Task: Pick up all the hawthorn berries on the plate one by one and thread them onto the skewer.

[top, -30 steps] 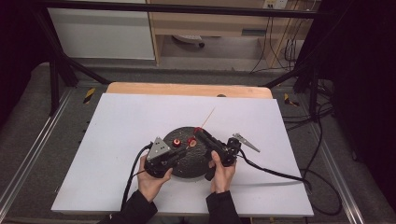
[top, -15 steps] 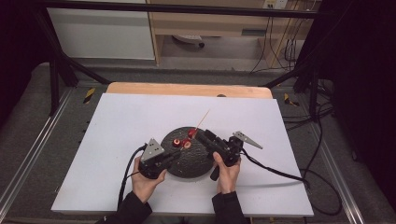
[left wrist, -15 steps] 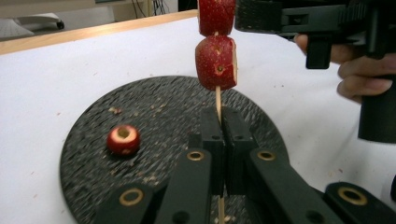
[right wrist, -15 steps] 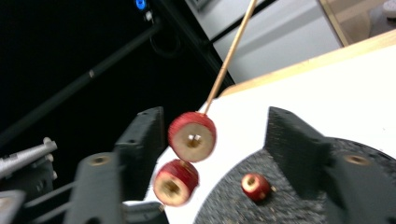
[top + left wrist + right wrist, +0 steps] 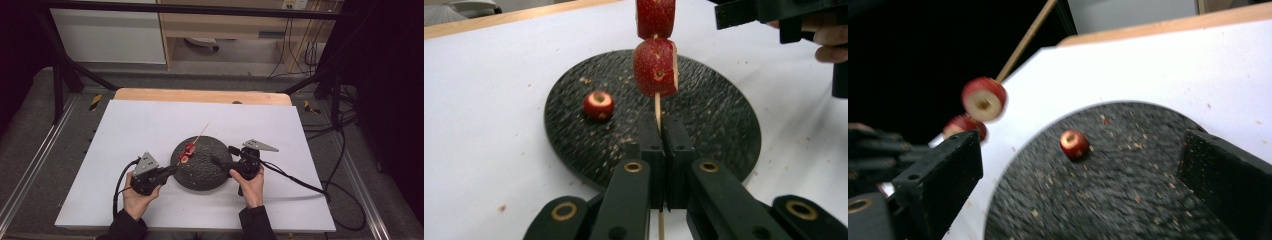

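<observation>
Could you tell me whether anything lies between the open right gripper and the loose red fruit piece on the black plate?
Nothing visible does. The fruit piece lies alone on the black plate, ahead of the open right gripper. The skewer held by the left gripper is off to one side.

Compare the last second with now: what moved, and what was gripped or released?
The two grippers drew apart: the left gripper pulled back left, still clamping the skewer with two red pieces. The right gripper, open, withdrew right. The black plate and the loose red piece on it stayed put.
</observation>
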Available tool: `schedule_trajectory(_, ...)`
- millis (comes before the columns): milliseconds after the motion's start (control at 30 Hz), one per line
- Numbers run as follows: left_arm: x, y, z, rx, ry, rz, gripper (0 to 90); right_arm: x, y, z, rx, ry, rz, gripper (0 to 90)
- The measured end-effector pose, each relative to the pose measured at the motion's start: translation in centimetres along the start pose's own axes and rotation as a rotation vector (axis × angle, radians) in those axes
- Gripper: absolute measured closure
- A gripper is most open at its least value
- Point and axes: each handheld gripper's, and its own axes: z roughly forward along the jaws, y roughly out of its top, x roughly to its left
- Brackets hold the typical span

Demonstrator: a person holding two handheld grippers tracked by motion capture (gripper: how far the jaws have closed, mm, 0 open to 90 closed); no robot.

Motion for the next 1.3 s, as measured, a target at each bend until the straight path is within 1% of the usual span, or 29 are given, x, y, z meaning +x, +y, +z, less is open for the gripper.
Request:
schedule_trajectory(133, 0.7, -0.7, -0.8, 0.02, 0.0, 0.003, 88.1, -0.2, -0.1, -0.2, 0.064, -0.017, -0.053, 3.7)
schedule_trajectory(300, 1.4, -1.8, -1.8, 0.032, 0.009, -0.003, 88.1, -0.3, -0.3, -0.3, 0.138, -0.044, -0.101, 2.2)
schedule_trajectory(400, 1.9, -2.5, -2.3, 0.042, 0.01, -0.01, 88.1, -0.4, -0.4, -0.3, 0.178, -0.06, -0.121, 1.5)
schedule_trajectory(567, 2.6, -3.5, -3.2, 0.071, 0.012, -0.011, 88.1, -0.4, -0.4, -0.2, 0.227, -0.069, -0.142, 1.1)
schedule_trajectory(633, 2.9, -4.0, -3.6, 0.072, 0.014, -0.018, 88.1, -0.3, -0.2, -0.1, 0.253, -0.079, -0.164, 1.0)
schedule_trajectory(733, 3.3, -4.4, -4.1, 0.073, 0.019, -0.022, 88.1, -0.1, 0.1, 0.1, 0.276, -0.081, -0.178, 1.0)
schedule_trajectory(833, 3.4, -4.6, -4.4, 0.073, 0.015, -0.011, 88.0, 0.3, 0.5, 0.5, 0.295, -0.08, -0.198, 1.0)
schedule_trajectory(933, 3.5, -4.8, -4.5, 0.078, 0.013, -0.008, 88.0, 0.7, 1.0, 0.8, 0.314, -0.085, -0.22, 0.9)
schedule_trajectory(1033, 3.6, -4.9, -4.5, 0.083, 0.014, -0.007, 88.1, 1.1, 1.6, 1.2, 0.331, -0.089, -0.228, 1.0)
schedule_trajectory(1233, 3.9, -5.0, -4.6, 0.086, 0.02, -0.017, 88.1, 1.6, 2.5, 2.5, 0.365, -0.096, -0.265, 1.0)
schedule_trajectory(1300, 4.1, -5.1, -4.7, 0.087, 0.026, -0.019, 88.1, 1.8, 2.7, 2.8, 0.374, -0.094, -0.263, 1.0)
